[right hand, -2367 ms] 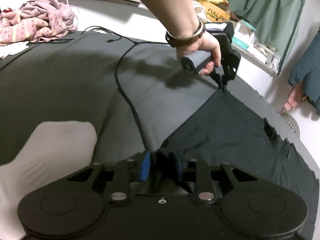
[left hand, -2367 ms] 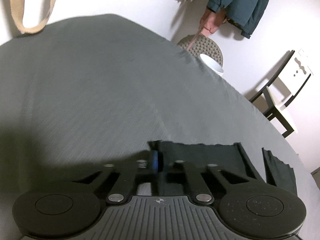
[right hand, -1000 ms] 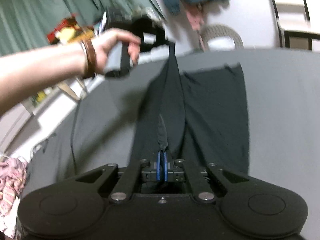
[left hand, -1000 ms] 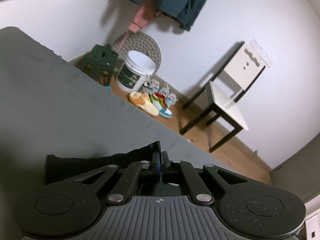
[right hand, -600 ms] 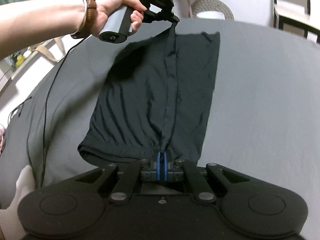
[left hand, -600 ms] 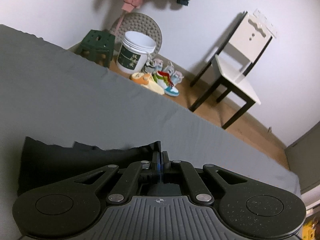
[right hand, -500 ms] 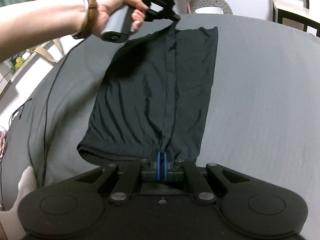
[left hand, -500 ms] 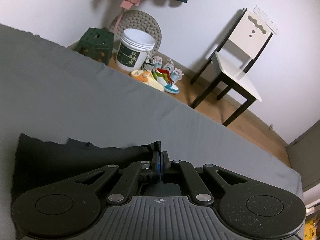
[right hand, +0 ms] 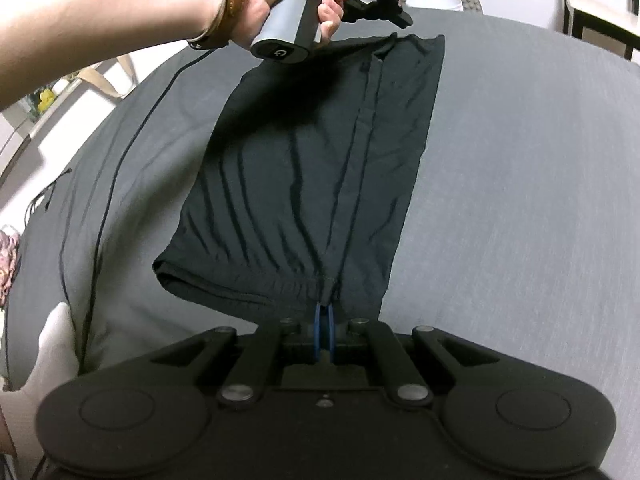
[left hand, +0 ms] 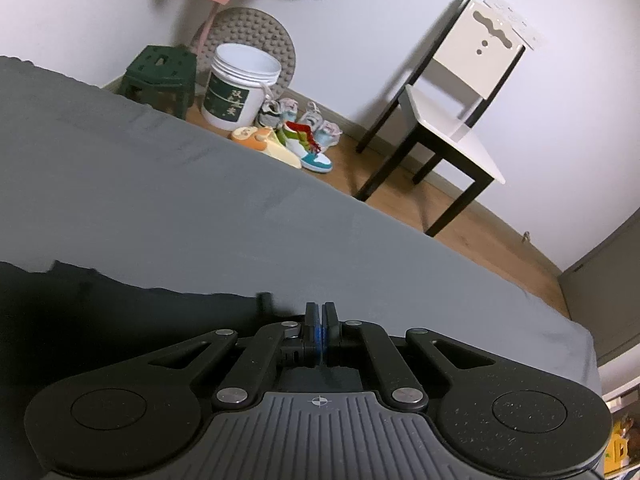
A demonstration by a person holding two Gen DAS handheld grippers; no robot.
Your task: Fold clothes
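Note:
A black garment (right hand: 304, 168) lies flat and lengthwise on the grey bed sheet (right hand: 520, 200), with a seam running along it. My right gripper (right hand: 325, 312) is shut on the gathered waistband at the near end. At the far end a hand holds my left gripper (right hand: 402, 20) just above the garment's far corner. In the left wrist view the left gripper (left hand: 320, 316) is shut with no cloth showing between its pads. The garment's edge (left hand: 120, 308) lies to the left, and a small cloth tip (left hand: 264, 300) sits beside the fingers.
A black cable (right hand: 116, 168) runs along the sheet at the left, near a white item (right hand: 56, 344). Beyond the bed's edge are a white bucket (left hand: 240, 88), a green stool (left hand: 160, 76), several shoes (left hand: 296, 136) and a white chair (left hand: 452, 112).
Both grippers lowered the stretched garment until it lay flat on the sheet. The cloth that stood up between the left gripper's pads now lies beside them, to the left.

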